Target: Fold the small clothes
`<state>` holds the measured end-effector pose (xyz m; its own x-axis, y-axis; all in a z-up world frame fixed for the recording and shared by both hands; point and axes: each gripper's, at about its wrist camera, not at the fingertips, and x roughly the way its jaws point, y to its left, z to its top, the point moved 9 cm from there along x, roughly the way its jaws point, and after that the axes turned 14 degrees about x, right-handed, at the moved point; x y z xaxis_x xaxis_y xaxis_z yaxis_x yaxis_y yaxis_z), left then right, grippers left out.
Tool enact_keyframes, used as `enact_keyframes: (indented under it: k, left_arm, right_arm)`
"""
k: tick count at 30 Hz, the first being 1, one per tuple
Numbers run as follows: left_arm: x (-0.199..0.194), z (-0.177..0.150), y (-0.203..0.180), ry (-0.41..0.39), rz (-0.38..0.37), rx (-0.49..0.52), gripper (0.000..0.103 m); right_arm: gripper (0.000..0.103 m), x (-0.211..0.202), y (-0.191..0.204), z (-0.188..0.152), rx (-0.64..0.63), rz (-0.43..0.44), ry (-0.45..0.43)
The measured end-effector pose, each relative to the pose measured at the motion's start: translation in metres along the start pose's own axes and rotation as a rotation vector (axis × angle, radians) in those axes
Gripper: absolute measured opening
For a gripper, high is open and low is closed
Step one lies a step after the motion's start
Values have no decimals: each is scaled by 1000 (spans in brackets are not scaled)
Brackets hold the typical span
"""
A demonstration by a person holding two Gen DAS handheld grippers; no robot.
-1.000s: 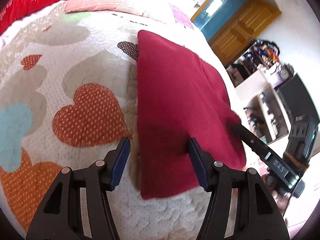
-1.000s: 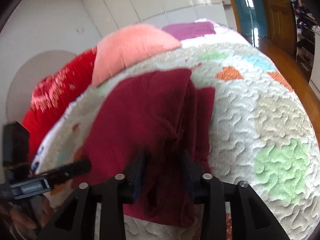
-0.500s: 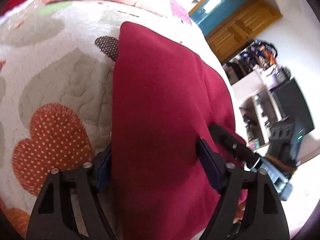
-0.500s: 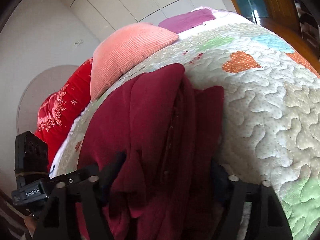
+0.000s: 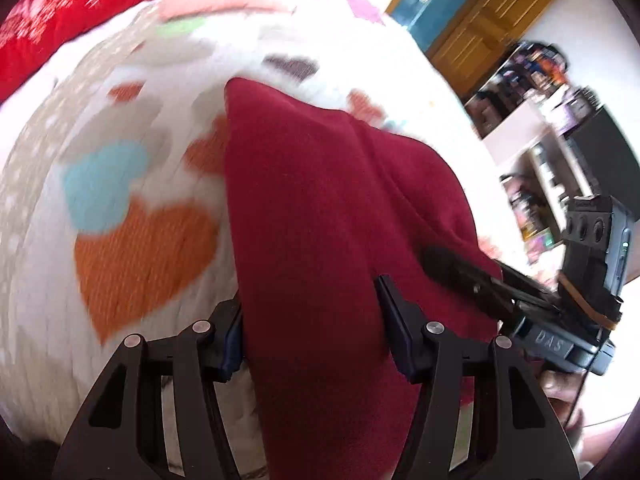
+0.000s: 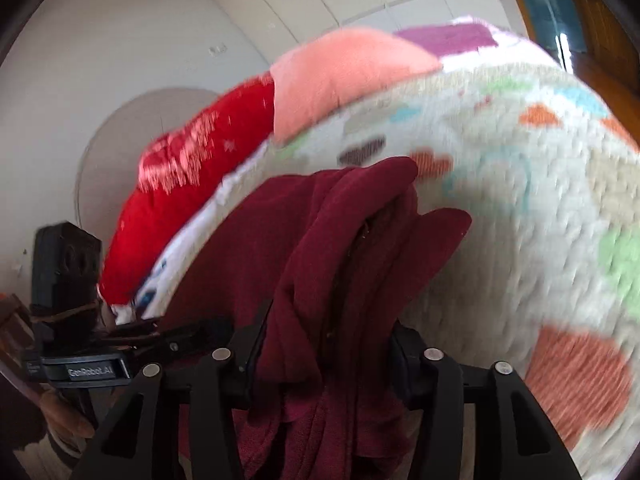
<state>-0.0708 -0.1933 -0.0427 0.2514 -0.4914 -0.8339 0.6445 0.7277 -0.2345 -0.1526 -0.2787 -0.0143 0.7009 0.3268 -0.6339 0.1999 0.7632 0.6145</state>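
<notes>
A folded dark red garment (image 5: 320,208) lies on the heart-patterned quilt (image 5: 132,240). My left gripper (image 5: 312,328) straddles the garment's near end, fingers wide apart with the cloth filling the gap; whether they press on it is unclear. My right gripper (image 6: 324,344) straddles the bunched side of the same garment (image 6: 320,240), with thick folds between its fingers. The right gripper also shows in the left wrist view (image 5: 520,300) at the garment's right edge, and the left gripper shows in the right wrist view (image 6: 100,360) at the lower left.
A red pillow (image 6: 180,184), a pink pillow (image 6: 344,76) and a purple one (image 6: 444,38) sit at the head of the bed. Shelves with clutter (image 5: 540,152) and a wooden door (image 5: 488,20) stand beyond the bed's right edge.
Both grippers have pulled back with the garment between their fingers, and it has slid along the quilt. The far end now lies lower on the bed. The views are motion-blurred.
</notes>
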Motion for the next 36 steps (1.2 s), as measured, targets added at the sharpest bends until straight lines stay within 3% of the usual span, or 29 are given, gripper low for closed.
enact_keyframes:
  k: [2, 7, 10, 12, 16, 19, 24, 29, 36]
  left_arm:
    - [2, -8, 5, -29, 18, -19, 69]
    - [-15, -2, 13, -83, 95, -15, 70]
    - [-23, 5, 15, -137, 168, -5, 70]
    - [-25, 10, 17, -157, 204, -2, 70]
    - [-24, 19, 18, -181, 250, 20, 70]
    - [-19, 20, 24, -188, 262, 35, 70]
    - [-15, 22, 24, -186, 273, 40, 70]
    - [-26, 24, 15, -204, 298, 76, 70]
    - [-60, 31, -11, -276, 319, 127, 70]
  right_arm:
    - [56, 5, -12, -26, -35, -95, 33]
    - [57, -44, -3, -21, -22, -56, -84]
    - [54, -57, 25, -15, -160, -97, -137]
    - [45, -52, 38, -14, -217, -127, -148]
    - [39, -19, 44, -16, -250, -181, -115]
    - [36, 8, 26, -18, -279, -299, -107]
    - [36, 16, 19, -20, -283, -311, -125]
    - [36, -8, 28, -17, -208, -243, -143]
    - [41, -42, 39, -17, -203, -261, -196]
